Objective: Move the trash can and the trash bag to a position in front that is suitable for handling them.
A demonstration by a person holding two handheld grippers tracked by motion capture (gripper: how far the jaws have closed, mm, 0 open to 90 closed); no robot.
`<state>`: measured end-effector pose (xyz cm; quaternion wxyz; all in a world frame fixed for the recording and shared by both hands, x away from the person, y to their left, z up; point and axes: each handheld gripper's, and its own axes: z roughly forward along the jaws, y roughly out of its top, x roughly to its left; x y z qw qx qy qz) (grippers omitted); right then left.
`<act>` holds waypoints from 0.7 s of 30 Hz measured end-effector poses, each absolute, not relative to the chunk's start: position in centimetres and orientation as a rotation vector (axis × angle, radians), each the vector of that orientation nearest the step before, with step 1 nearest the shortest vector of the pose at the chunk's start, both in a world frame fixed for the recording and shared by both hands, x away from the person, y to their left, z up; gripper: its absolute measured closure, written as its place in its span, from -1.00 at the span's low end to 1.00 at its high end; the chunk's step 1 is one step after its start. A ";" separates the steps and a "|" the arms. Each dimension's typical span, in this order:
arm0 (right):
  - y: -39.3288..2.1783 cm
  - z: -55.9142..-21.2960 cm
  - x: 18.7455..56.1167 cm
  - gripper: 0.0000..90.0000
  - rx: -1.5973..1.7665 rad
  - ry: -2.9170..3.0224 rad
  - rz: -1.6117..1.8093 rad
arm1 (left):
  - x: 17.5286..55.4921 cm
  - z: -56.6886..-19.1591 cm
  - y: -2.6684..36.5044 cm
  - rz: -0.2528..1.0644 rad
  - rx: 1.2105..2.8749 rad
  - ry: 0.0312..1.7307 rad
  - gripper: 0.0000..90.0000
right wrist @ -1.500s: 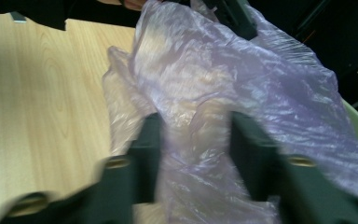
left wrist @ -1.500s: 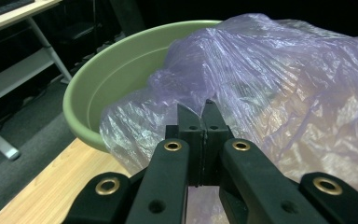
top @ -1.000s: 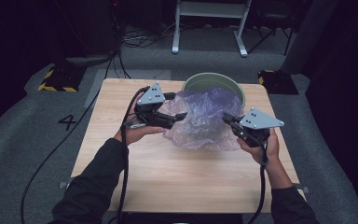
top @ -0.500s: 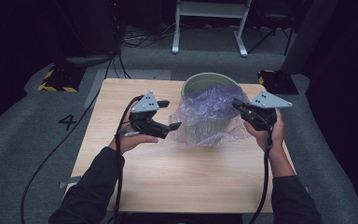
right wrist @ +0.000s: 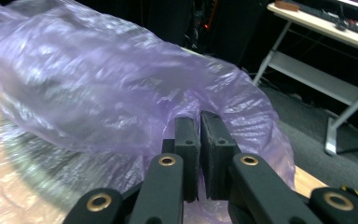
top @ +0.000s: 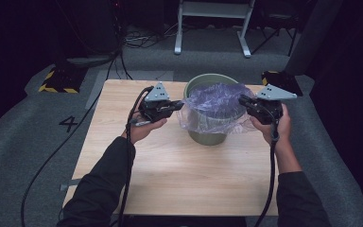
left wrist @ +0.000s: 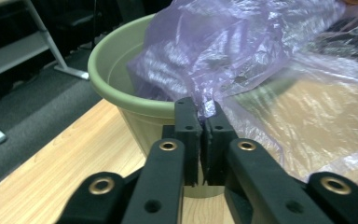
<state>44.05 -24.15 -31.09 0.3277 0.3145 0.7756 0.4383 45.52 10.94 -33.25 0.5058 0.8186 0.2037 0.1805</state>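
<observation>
Now I am stretching a thin purple bag [top: 216, 106] over the green bin [top: 208, 135] mid-worktop [top: 170, 175].
Both jaws are clenching its flimsy, tear-prone rim: left gripper [left wrist: 200, 116], right gripper [right wrist: 200, 126]; I am gripping hem, not film.

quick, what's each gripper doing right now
Left gripper: just closed, shut on the bag at the pot's left side.
Right gripper: shut on the bag's right side.

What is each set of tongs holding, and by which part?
Both hold the purple plastic bag draped over the green bucket: the left tongs pinch its edge at the near rim, the right tongs its edge on the opposite side.
</observation>
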 end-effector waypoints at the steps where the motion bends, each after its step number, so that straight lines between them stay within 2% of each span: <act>1: -24.3 -31.2 44.3 0.92 0.837 2.031 1.140 | 45.9 -33.4 10.8 0.429 1.983 0.500 0.96; 6: -24.8 -31.7 45.6 0.92 0.904 2.025 1.123 | 47.2 -33.9 10.4 0.433 1.974 0.561 0.97; 14: -25.9 -33.0 47.2 0.80 1.004 2.014 1.114 | 49.3 -35.1 10.4 0.444 1.974 0.631 1.00; 18: -26.3 -33.0 47.3 0.46 1.037 1.975 1.110 | 50.2 -35.7 10.5 0.462 1.978 0.670 1.00; 21: -26.8 -33.1 47.4 0.28 1.054 1.953 1.109 | 50.8 -36.1 10.7 0.453 1.962 0.692 1.00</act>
